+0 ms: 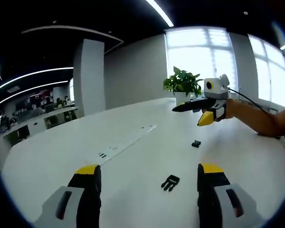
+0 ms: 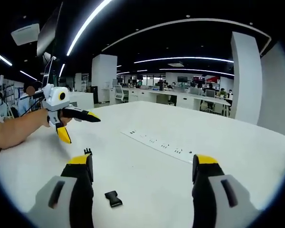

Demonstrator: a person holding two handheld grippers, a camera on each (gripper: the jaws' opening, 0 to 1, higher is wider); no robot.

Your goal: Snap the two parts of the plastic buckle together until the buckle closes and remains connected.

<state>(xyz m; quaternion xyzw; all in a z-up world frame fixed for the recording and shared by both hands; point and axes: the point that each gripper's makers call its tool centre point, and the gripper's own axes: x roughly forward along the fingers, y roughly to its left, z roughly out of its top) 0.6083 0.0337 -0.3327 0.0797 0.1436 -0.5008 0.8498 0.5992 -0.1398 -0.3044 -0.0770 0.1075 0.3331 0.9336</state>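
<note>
Two buckle halves lie apart on a white table, both grippers held above it with nothing in them.

The white table (image 1: pixel 61 156) is the landmark, with a strip of power sockets (image 1: pixel 126 142) let into its middle; no writing on it can be read. At its far edge stands a potted plant (image 1: pixel 182 83). Above the table the left gripper (image 1: pixel 148 178) has its jaws spread wide, and the right gripper (image 2: pixel 141 168) is likewise spread. On the tabletop, the pronged buckle part (image 1: pixel 170 182) rests between the left jaws; the socket buckle part (image 1: pixel 195 143) lies farther off, well apart from it.
</note>
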